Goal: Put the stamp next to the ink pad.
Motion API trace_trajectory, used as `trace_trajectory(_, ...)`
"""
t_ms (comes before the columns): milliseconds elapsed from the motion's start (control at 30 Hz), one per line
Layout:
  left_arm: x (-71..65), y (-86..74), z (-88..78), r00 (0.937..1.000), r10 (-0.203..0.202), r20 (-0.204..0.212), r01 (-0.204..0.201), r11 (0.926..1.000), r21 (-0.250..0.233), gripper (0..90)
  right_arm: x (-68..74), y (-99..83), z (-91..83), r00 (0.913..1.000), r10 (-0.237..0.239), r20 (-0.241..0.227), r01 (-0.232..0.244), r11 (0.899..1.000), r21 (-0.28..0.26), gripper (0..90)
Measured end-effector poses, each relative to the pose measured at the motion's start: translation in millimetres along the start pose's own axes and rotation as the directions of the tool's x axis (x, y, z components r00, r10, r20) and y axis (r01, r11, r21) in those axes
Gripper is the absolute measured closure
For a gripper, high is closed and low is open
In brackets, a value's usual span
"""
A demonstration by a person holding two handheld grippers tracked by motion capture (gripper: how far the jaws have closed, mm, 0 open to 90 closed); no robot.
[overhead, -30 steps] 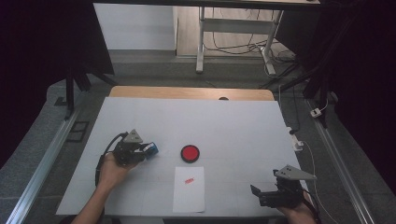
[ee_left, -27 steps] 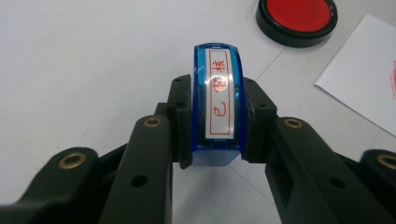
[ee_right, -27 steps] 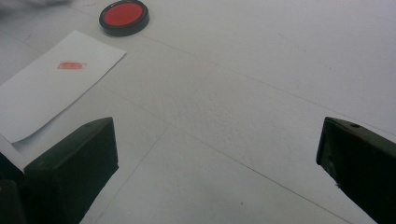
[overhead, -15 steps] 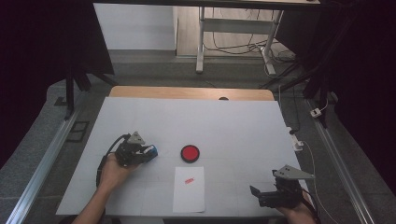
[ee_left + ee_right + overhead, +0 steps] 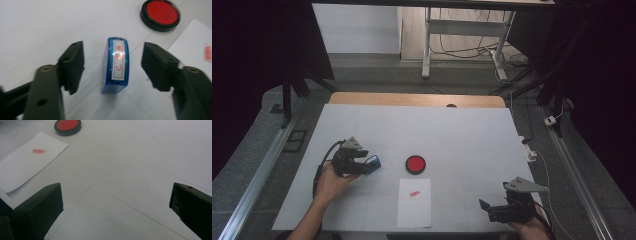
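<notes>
Stamp (image 5: 116, 65) lies on the table (image 5: 462, 130), left gripper (image 5: 112, 67) jaws just opened, clear of both sides, likely released since the paper (image 5: 414, 202) already carries its red mark (image 5: 414, 193).

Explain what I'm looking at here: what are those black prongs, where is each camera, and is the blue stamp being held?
A person holds a two-jaw tool in each hand. The high view looks down on the white table; the other two cameras ride on the tools, looking along their black jaws. On the table lie a blue stamp, a red ink pad and a paper sheet bearing a red stamp mark. The left gripper has just been opening: the stamp stands between its jaws, untouched. The right gripper is open over bare table.
</notes>
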State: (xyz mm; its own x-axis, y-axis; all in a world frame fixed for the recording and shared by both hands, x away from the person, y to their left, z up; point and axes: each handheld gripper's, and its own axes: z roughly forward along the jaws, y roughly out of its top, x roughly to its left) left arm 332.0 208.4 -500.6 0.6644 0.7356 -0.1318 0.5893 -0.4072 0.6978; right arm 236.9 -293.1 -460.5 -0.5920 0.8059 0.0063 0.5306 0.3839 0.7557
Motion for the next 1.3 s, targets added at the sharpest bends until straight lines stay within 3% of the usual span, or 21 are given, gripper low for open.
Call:
trace_trajectory(100,-0.7,2.3,-5.0,0.9997,-0.023,-0.004,0.023,0.9996,-0.014,19.2,0.0,0.0,0.1,1.0000,0.000,-0.001,0.000,1.000,0.001,0.0)
trace_trajectory(333,-3.3,7.7,-21.7,0.9966,-0.058,0.059,0.062,0.9955,-0.072,5.3,0.8,0.3,0.9,1.0000,-0.008,0.000,0.008,1.000,0.011,0.0)
trace_trajectory(433,-4.4,9.3,-26.9,0.9937,-0.070,0.088,0.078,0.9930,-0.089,3.7,1.1,0.5,1.3,0.9999,-0.012,-0.002,0.012,1.000,0.015,0.0)
trace_trajectory(600,-6.4,14.6,-32.1,0.9935,-0.062,0.096,0.073,0.9905,-0.116,1.4,0.8,0.5,1.2,1.0000,-0.009,-0.004,0.009,1.000,0.015,0.0)
trace_trajectory(667,-7.2,18.5,-32.0,0.9913,-0.063,0.115,0.076,0.9912,-0.109,0.8,-0.1,0.6,1.2,0.9999,0.000,-0.011,0.000,1.000,0.013,0.0)
trace_trajectory(733,-10.4,23.2,-33.8,0.9954,-0.012,0.095,0.019,0.9974,-0.069,0.0,-0.3,0.8,1.4,1.0000,0.003,-0.004,-0.003,1.000,0.013,0.0)
trace_trajectory(800,-14.8,27.5,-39.5,0.9984,0.030,0.048,-0.027,0.9982,-0.053,0.0,-0.1,1.0,1.4,0.9999,0.002,-0.015,-0.001,1.000,0.010,0.0)
trace_trajectory(1000,-25.1,26.1,-56.7,0.9964,-0.006,0.085,0.018,0.9900,-0.140,0.0,1.0,1.0,1.8,0.9999,-0.008,-0.007,0.008,1.000,0.015,0.0)
trace_trajectory(1300,-39.8,4.0,-67.5,0.9972,-0.009,0.074,0.018,0.9914,-0.130,0.0,1.7,1.1,2.6,0.9998,-0.016,-0.012,0.016,1.000,0.023,0.0)
